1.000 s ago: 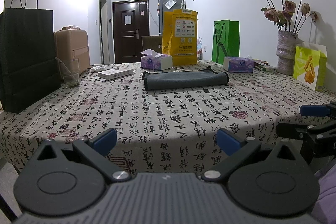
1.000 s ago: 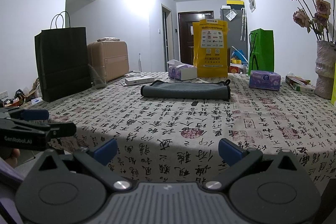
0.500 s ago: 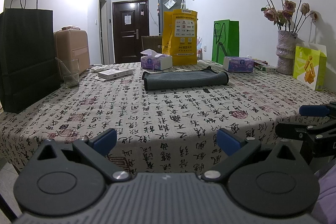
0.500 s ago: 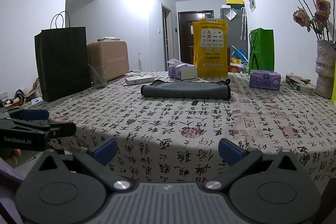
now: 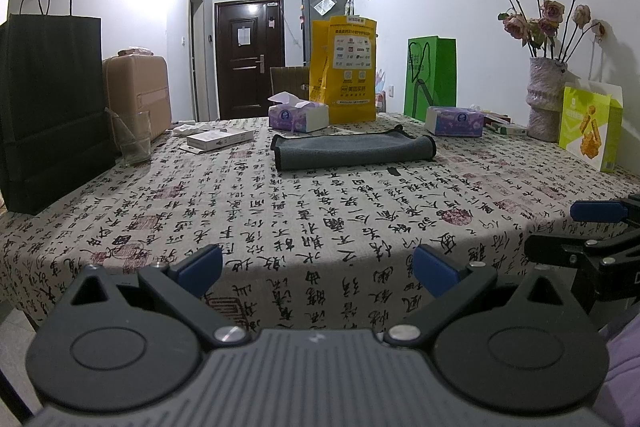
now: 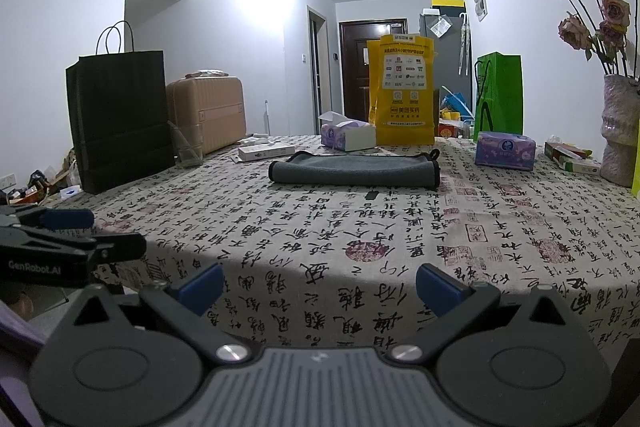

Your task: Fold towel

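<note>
A dark grey towel lies folded in a long flat strip on the far middle of the table; it also shows in the right wrist view. My left gripper is open and empty, held off the table's near edge, far from the towel. My right gripper is also open and empty at the near edge. Each gripper shows at the side of the other's view: the right gripper and the left gripper.
The table has a calligraphy-print cloth. On it stand a black paper bag, a glass, a white box, two tissue packs, a yellow bag, a green bag, a flower vase and a lime bag.
</note>
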`<action>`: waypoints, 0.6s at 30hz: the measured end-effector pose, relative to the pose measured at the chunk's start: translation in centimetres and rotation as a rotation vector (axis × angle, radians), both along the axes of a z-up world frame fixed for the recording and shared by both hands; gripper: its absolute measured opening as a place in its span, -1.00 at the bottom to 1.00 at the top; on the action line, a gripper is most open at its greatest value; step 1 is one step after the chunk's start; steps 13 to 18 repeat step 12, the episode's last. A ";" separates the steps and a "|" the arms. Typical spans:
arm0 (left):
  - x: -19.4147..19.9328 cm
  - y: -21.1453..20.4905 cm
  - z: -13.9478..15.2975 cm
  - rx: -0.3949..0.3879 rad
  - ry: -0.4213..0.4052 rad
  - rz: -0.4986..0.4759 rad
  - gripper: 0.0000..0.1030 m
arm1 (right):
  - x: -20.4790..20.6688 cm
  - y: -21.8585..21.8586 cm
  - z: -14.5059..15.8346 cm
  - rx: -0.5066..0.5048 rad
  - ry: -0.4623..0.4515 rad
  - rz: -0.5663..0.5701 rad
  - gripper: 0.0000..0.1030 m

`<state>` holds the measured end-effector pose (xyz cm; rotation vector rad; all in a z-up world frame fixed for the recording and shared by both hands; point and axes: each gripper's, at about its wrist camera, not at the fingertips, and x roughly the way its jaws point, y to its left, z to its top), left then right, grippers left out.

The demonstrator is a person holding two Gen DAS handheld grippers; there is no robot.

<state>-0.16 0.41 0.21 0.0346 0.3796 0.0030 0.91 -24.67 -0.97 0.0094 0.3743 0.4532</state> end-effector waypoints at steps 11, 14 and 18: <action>-0.1 -0.1 -0.1 -0.001 -0.001 -0.015 1.00 | 0.0 0.1 -0.1 0.001 0.002 0.001 1.00; -0.1 -0.2 -0.1 0.000 -0.001 -0.016 1.00 | 0.0 0.0 -0.1 0.001 0.002 0.001 1.00; -0.1 -0.2 -0.1 0.000 -0.001 -0.016 1.00 | 0.0 0.0 -0.1 0.001 0.002 0.001 1.00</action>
